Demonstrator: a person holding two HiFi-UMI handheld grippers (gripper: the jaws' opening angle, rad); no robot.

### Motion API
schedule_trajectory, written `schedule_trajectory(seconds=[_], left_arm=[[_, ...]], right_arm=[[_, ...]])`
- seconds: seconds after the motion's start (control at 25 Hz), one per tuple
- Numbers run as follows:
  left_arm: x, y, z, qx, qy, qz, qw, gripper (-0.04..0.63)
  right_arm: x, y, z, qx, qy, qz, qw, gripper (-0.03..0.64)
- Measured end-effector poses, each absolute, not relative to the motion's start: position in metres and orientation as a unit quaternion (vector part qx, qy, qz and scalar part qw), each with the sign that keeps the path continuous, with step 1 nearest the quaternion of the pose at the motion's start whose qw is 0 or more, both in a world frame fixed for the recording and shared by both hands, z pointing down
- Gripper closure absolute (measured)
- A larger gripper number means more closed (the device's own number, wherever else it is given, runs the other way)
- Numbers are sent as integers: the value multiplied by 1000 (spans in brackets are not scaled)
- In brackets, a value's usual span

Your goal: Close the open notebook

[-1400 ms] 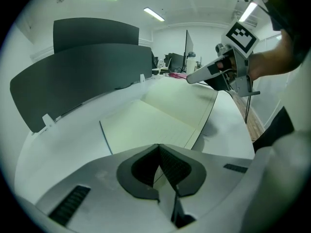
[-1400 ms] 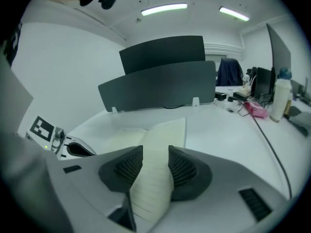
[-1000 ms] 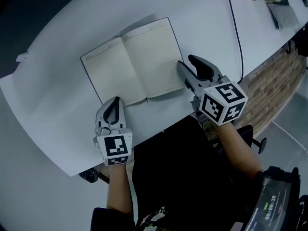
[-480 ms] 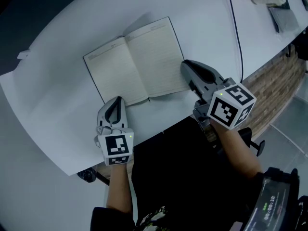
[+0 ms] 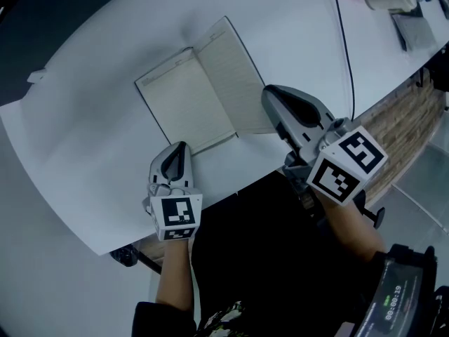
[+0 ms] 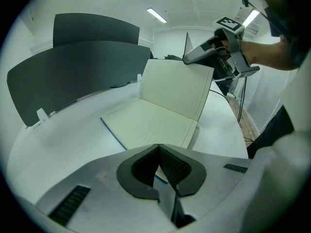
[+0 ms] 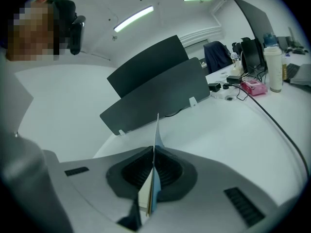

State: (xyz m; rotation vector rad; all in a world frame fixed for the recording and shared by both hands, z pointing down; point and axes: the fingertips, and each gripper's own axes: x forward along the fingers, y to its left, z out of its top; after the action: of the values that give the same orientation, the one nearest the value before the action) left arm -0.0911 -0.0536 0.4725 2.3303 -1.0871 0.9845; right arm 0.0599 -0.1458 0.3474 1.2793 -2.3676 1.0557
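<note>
The notebook [image 5: 186, 107] lies open on the white table [image 5: 105, 62]. Its left page is flat; its right half [image 5: 235, 76] is raised off the table and tilts up. My right gripper [image 5: 270, 93] grips that half's near outer edge, jaws closing tight with the pads pressing on cover and pages [image 7: 156, 130]. In the left gripper view the raised half [image 6: 177, 89] stands steeply with the right gripper [image 6: 192, 58] at its top corner. My left gripper [image 5: 179, 148] is shut, tips at the left page's near corner [image 6: 160, 176]; whether they touch it is unclear.
A black cable [image 5: 344, 41] runs across the table to the right of the notebook. A bottle [image 7: 274, 67], a pink item [image 7: 252, 87] and other desk things stand at the far right. Dark divider panels [image 7: 155, 86] line the table's far side. The near table edge runs just behind both grippers.
The right gripper's jaws went from open to shut on the notebook's right edge, then rose, lifting that half from flat to tilted. The left gripper stayed at the near corner.
</note>
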Motion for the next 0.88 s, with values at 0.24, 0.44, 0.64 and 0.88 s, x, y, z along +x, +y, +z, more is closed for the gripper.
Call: schedule_trajectory(seconds=[0.24,0.44,0.64,0.88], left_arm=[[-94,-50,478,825,-397,348,203,588],[-94,-50,478,824,-397,348,204,588],[-96,-45,478,819,-401,350,213,588],[-93,-43,472,820,-407,345,208,588]], right_arm=[[29,-139,340,394,-836,359,132,546],[9,-134,338,364,-848,360,135,546],[-4,-131,338,346,-855,359,140,546],[-12,-128,338,332,-861,358,142,546]])
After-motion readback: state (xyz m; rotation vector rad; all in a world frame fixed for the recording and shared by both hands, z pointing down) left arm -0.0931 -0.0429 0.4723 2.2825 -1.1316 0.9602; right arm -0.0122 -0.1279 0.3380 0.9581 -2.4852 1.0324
